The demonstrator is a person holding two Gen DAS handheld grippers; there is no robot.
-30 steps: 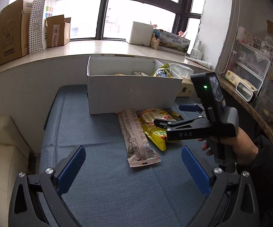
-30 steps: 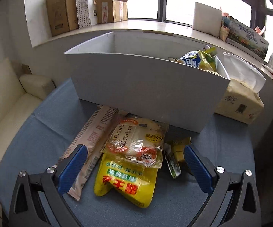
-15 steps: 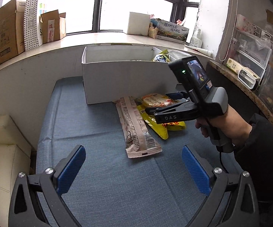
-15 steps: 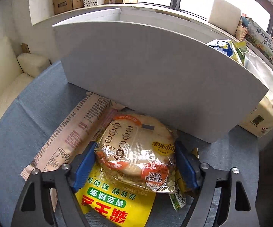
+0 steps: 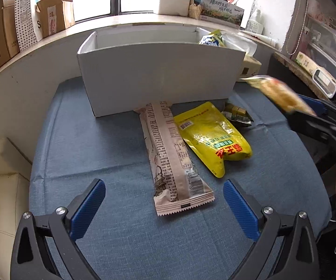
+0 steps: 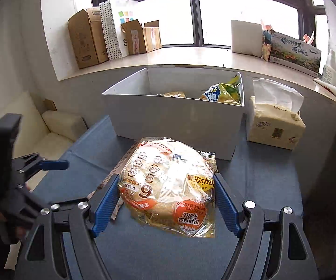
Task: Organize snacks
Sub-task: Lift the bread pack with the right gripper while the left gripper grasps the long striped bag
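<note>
My right gripper is shut on a round bread pack in clear and orange wrap and holds it above the blue cloth, in front of the white box. The pack shows blurred at the right in the left wrist view. My left gripper is open and empty, low over the near end of a long brown snack bar. A yellow pouch and a small dark green packet lie beside the bar. The box holds a blue and yellow bag.
A tissue pack stands right of the box. Cardboard boxes and a white box stand on the window sill. A cream cushion lies left of the table. Shelves with clutter are at the right.
My right gripper closed on the bread pack and lifted it off the yellow pouch, up and back to the right. My left gripper moved closer to the brown bar.
</note>
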